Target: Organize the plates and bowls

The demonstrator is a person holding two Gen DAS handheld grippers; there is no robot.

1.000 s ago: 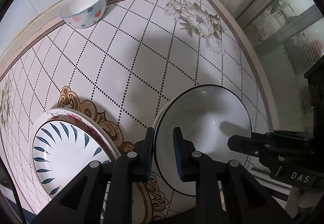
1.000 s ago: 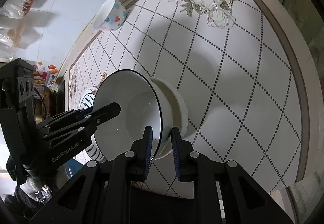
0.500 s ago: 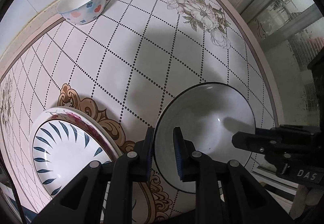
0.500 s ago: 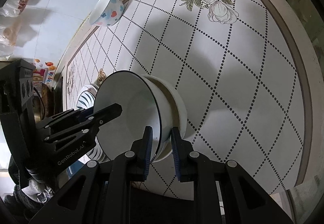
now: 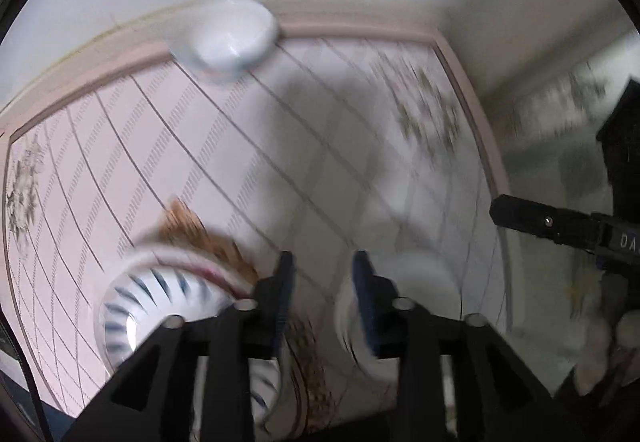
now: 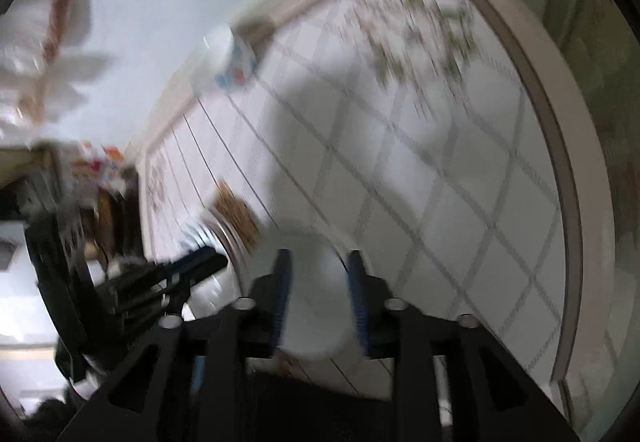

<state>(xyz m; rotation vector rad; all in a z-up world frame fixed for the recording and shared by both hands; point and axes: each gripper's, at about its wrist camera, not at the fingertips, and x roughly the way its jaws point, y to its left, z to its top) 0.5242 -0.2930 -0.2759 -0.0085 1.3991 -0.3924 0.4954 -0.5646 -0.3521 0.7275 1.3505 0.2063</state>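
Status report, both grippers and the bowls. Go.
Left gripper open, right gripper open. White bowl on the table, released. Spotted bowl by the far wall. Frames blurred; nothing seen blocking.

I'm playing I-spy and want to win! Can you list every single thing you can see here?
Small bowl: one, white with red and blue spots, far edge of table by the wall.
Leaf plate: one, white with dark blue leaves, near left, on a red-rimmed plate.
Big bowl: one, white, near edge, blurred.
Table: one, pink-white diamond pattern, with flowers.
Cluttered shelf: blurred, left of table.
Left gripper: black, open, holding nothing.
Right gripper: black, open, big bowl seen between its fingers.
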